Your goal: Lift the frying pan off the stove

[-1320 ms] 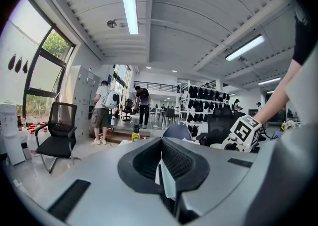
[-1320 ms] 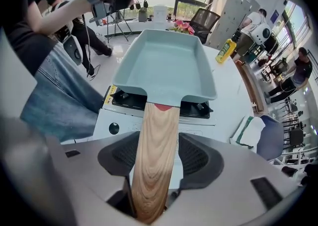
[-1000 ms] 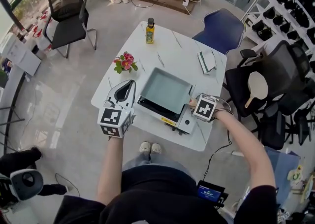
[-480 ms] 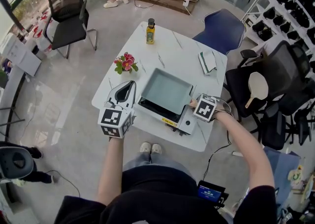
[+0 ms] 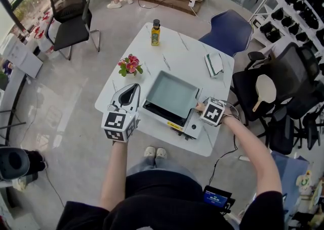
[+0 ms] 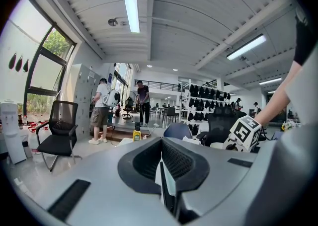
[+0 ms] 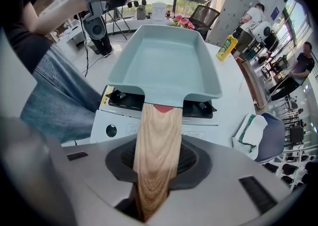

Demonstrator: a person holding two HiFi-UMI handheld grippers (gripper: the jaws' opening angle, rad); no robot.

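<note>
The frying pan (image 5: pixel 172 92) is seen resting on the stove (image 5: pixel 169 119) at the middle of the desk (image 5: pixel 200 67), not yet lifted. Its wooden handle (image 7: pixel 156 140), at 4 o'clock, is clamped by the fingers of the right gripper (image 5: pixel 200 107), which have just been closing. The left gripper (image 5: pixel 134 88), at 9 o'clock, is held empty with fingers together. The lift itself is judged to remain.

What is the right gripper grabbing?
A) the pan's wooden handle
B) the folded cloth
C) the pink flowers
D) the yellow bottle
A: in the right gripper view, the right gripper has the wooden handle of the frying pan between its jaws. The jaws have just been closing onto it.
</note>
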